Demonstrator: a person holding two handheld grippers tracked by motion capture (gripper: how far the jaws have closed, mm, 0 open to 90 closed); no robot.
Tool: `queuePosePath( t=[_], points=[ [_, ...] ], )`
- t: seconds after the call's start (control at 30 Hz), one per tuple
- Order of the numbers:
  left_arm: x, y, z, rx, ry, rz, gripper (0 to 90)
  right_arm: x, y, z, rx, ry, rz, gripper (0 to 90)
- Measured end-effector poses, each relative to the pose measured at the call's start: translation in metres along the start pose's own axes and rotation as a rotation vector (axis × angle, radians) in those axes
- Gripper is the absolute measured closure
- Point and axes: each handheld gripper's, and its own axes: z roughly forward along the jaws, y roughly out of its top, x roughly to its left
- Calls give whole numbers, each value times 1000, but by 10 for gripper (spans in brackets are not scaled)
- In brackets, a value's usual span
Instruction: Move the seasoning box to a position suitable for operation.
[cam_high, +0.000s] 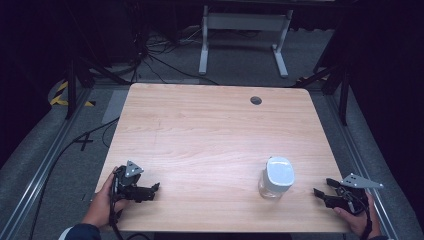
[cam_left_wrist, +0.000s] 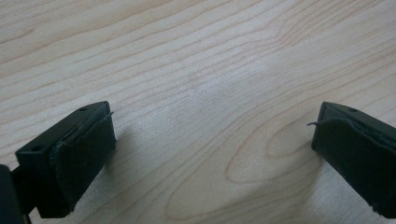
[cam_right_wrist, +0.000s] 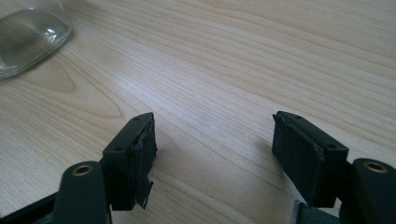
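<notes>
Glass: clear glass jar with white lid (cam_high: 276, 178), upright near the pale wooden table's (cam_high: 210, 130) front edge.
Right gripper (cam_high: 320, 192): just right of the jar, jaws wide, empty.
Left gripper (cam_high: 154, 188): well left of it, wide, empty.
Progress: nothing begun; jar untouched, lid on.

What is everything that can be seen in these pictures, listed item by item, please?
jar: one, clear glass with a white lid, upright on the table's near right part, apart from both tools.
table: one, light wood grain, with a small dark round hole near its far edge.
white frame: one, on the grey floor beyond the table.
cables: several, black, on the floor at the far left.
yellow-black tape: one patch, floor at left.
left tool: one, black, jaws open, at the near left edge.
right tool: one, black, jaws open, just right of the jar.
hands: two, holding the tools.
</notes>
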Motion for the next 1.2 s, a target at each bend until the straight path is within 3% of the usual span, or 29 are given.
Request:
queuePosePath(
  t=[0.07, 0.27, 0.43, 0.57, 0.7, 0.83, 1.03, 1.17, 1.2],
  points=[
    [0, 3, 1, 18, -1, 1, 0, 0, 0, 0, -1, 0, -1, 304],
    [-5, 10, 9, 2, 2, 6, 0, 0, 0, 0, -1, -1, -1, 303],
    [-10, 14, 12, 9, -40, 43, 0, 0, 0, 0, -1, -3, -2, 306],
    [-12, 15, 13, 6, -51, 71, 2, 0, 0, 0, -6, 3, -3, 373],
    [-13, 16, 13, 16, -54, 60, 1, 1, 4, -1, -20, 9, -26, 470],
    [-12, 16, 14, 8, -55, 64, 2, 4, 28, -14, -104, 53, -46, 574],
    [-12, 16, 14, 7, -54, 69, 2, 17, 81, -30, -221, 123, -101, 639],
    [-13, 16, 14, 10, -56, 61, 3, 27, 108, -28, -267, 154, -132, 691],
    [-13, 16, 14, 10, -56, 61, 3, 27, 108, -28, -267, 154, -132, 691]
  ],
)
